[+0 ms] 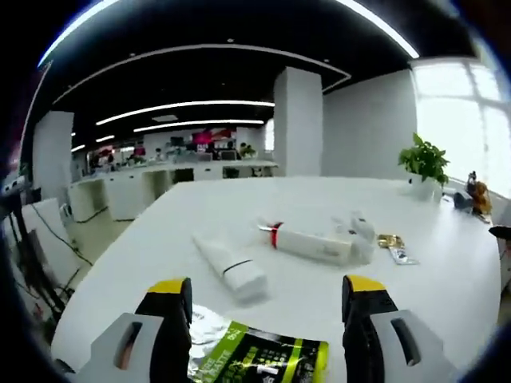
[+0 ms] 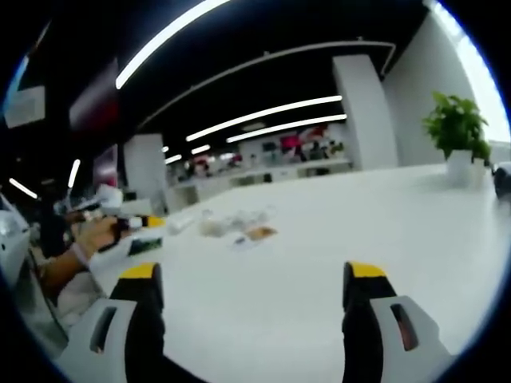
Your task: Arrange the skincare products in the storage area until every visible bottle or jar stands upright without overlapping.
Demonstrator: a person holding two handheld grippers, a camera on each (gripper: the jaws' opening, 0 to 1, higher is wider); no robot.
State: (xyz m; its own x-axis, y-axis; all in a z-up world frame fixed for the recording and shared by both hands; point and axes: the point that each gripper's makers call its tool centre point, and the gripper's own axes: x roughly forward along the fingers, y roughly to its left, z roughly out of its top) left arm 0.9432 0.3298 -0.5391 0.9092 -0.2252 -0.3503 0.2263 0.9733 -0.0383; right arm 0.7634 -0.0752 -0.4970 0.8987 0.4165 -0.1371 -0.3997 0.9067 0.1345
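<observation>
So far, almost nothing of the arranging seems to be done. In the left gripper view, the left gripper point(image 1: 267, 307) is spread wide, its two yellow-tipped jaws well apart and holding nothing, low over the white table point(image 1: 447, 279). Between the jaws, at the near edge, lies a flat green sachet point(image 1: 259, 361) with a crumpled silver part beside it. Further away a white tube with a dark band point(image 1: 230, 268) lies on its side, and beyond it a longer white tube with a red ring point(image 1: 307, 241) also lies flat. Just beside the end of this tube are one or two small pale containers point(image 1: 359, 230); I cannot tell if they stand or lie. A small gold item point(image 1: 390, 240) and a flat strip rest near them, and a potted plant point(image 1: 424, 165) stands at the far edge of the table.

In the right gripper view, the right gripper point(image 2: 254, 307) is open too, with empty jaws, over a bare part of the table. The products show there as a blurred cluster point(image 2: 231, 223) far off, and a person's hand point(image 2: 94, 235) holds the other gripper at the left.

By my judgement, both tubes must be set upright and spaced apart, so the main work is left. No storage area is clearly seen.
</observation>
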